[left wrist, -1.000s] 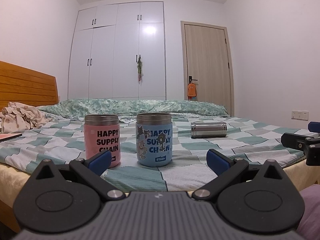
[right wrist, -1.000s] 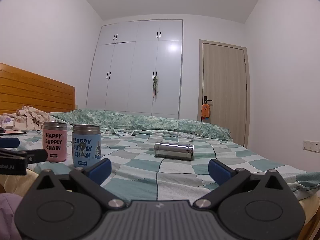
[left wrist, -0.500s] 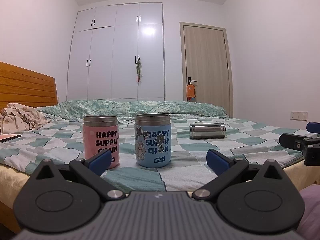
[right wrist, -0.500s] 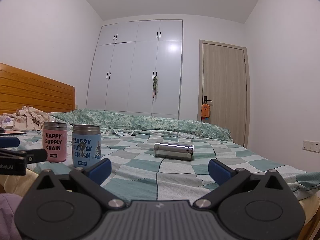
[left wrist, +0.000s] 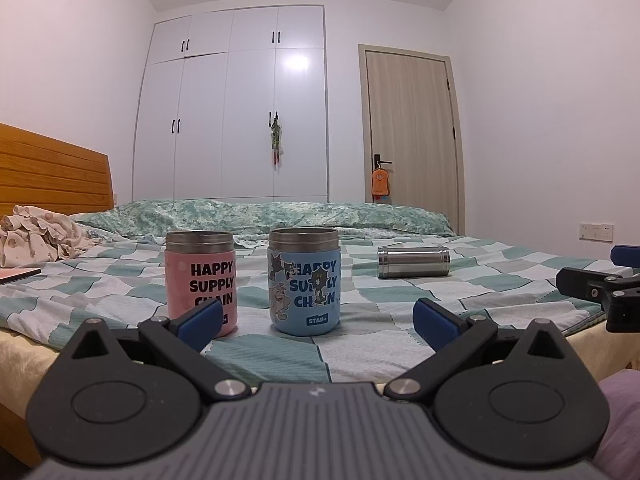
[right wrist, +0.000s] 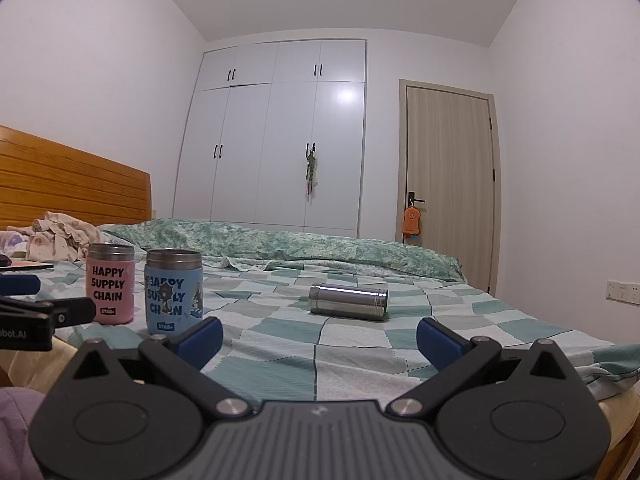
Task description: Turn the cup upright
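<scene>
A steel cup (left wrist: 413,263) lies on its side on the checked bedspread, far right of centre; it also shows in the right wrist view (right wrist: 348,302). A pink cup (left wrist: 201,280) and a blue cup (left wrist: 304,284) stand upright near the bed's front edge, and both appear in the right wrist view, pink (right wrist: 110,283) and blue (right wrist: 173,290). My left gripper (left wrist: 316,322) is open and empty, just short of the blue cup. My right gripper (right wrist: 318,338) is open and empty, well short of the steel cup.
The bed (right wrist: 360,344) fills the foreground, with a rolled green quilt (left wrist: 260,216) along its far side. Crumpled clothes (left wrist: 36,236) and a wooden headboard (left wrist: 48,176) are at left. A wardrobe and a door stand behind. The other gripper shows at each view's edge.
The left view has tilted slightly, so the cups sit a touch higher and left in frame. The right view is unchanged. Nothing was grasped.
</scene>
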A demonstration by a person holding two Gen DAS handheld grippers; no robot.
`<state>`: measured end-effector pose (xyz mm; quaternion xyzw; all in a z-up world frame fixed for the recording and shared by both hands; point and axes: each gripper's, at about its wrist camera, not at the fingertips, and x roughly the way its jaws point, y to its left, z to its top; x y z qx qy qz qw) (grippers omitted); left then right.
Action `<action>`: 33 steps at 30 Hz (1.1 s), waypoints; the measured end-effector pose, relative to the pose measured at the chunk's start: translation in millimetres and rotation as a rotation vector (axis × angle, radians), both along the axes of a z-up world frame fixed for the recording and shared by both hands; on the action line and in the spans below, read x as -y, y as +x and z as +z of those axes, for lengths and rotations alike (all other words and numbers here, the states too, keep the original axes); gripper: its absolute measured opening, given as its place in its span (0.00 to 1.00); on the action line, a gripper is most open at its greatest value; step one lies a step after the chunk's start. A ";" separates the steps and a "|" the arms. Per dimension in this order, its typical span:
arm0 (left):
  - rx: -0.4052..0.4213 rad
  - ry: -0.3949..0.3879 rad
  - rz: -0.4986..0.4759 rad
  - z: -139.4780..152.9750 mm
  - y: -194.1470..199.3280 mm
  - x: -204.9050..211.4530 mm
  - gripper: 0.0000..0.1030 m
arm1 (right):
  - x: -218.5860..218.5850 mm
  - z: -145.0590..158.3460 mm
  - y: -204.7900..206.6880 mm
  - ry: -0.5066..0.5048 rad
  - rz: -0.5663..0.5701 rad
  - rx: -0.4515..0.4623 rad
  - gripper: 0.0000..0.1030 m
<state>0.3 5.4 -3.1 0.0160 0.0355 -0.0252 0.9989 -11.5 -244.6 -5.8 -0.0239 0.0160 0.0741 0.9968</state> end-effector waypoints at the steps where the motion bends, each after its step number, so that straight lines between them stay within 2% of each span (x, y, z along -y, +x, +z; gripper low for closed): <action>1: 0.000 0.000 0.000 0.1 0.0 -0.1 1.00 | 0.0 0.0 -0.1 0.000 0.000 0.000 1.00; 33: 0.015 -0.003 -0.018 -0.6 -2.0 -3.3 1.00 | -1.0 -0.2 -0.1 -0.001 -0.001 0.000 1.00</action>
